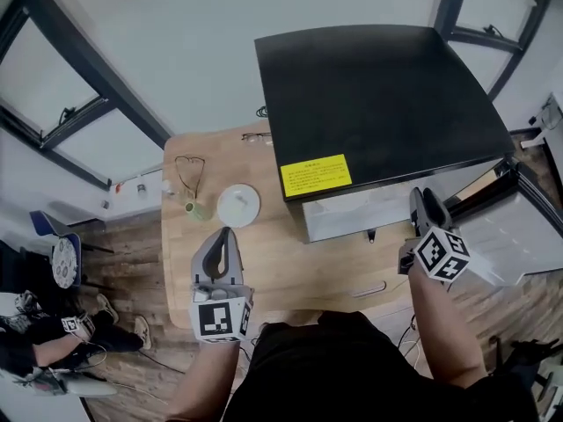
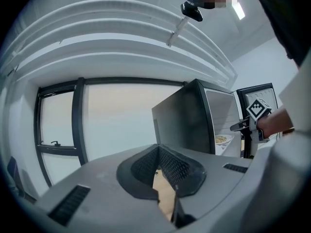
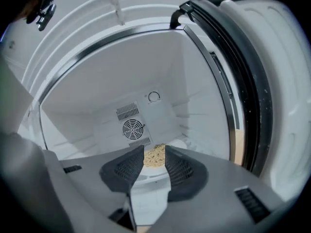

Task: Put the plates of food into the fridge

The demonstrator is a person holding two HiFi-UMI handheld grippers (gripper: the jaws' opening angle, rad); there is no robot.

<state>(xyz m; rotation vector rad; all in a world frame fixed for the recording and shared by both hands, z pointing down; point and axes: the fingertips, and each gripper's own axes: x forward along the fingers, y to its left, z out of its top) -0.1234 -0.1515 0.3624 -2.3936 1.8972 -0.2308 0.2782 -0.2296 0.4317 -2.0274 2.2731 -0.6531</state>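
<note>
R gripper (image 3: 154, 150): jaws apart, pads touching nothing. The plate of food (image 3: 155, 158) shows in the gap just beyond the tips and rests on the floor of the fridge (image 3: 146, 106), in front of the rear fan grille. The open door (image 3: 272, 81) stands to the right. L gripper (image 2: 158, 148): jaws closed tip to tip and empty, held level above the table (image 1: 290, 271), well apart from the fridge. Head view: a white plate (image 1: 237, 205) lies on the table ahead of the L gripper, with a small green item (image 1: 195, 207) beside it; I can't tell whether it carries food. Step in hand, as I read it: set-down of one plate inside the fridge, grip off, R gripper not yet withdrawn. Next move, in my judgement: I pull the R gripper straight back with the jaws kept wide so the pads don't drag the plate rim, and clear the door frame. Then I send a gripper to the table plate, approach low at its edge, and open the L jaws first if that side is used.
</note>
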